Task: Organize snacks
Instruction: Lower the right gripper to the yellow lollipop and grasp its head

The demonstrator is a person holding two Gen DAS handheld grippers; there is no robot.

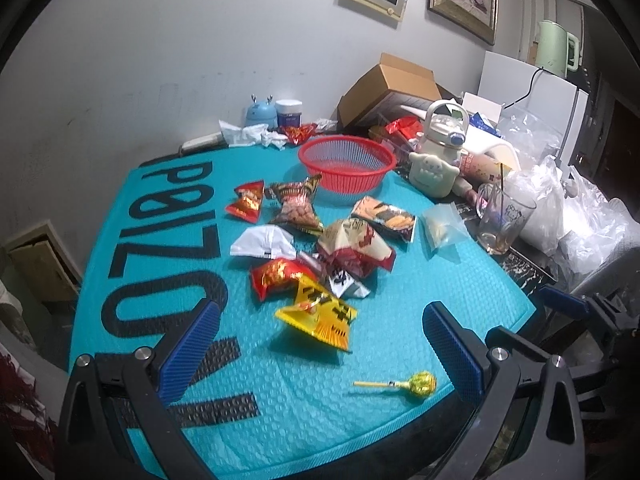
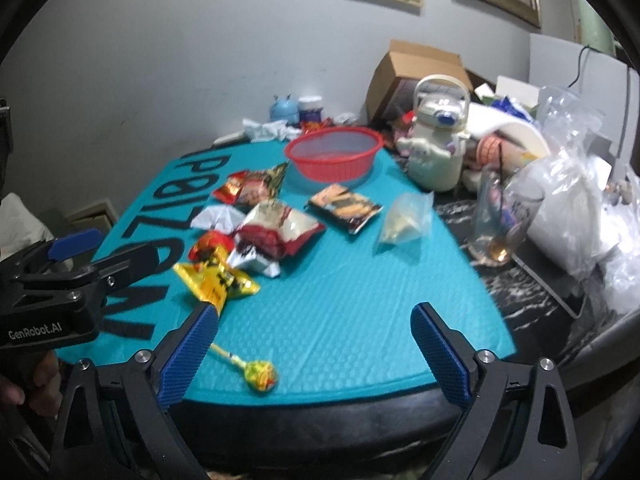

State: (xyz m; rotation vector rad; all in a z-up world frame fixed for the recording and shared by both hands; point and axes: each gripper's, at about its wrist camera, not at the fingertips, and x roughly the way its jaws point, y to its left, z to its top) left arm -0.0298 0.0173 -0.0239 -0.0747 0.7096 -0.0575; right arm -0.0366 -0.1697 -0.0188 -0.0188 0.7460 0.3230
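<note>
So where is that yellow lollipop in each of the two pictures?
Left wrist view: the lollipop lies low and right of centre on the teal mat, stick pointing left.
Right wrist view: the lollipop lies low and left of centre, near the mat's front edge, beside a blue finger.
Shared landmark: the red basket at the mat's far end.

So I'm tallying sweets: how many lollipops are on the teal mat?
1. The lollipop lies alone near the mat's front edge, apart from the packet pile; others could be hidden under it.

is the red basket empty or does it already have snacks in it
Empty. The red basket shows only bare mesh inside in both views; the snack packets and the lollipop all lie outside it on the teal mat.
</note>
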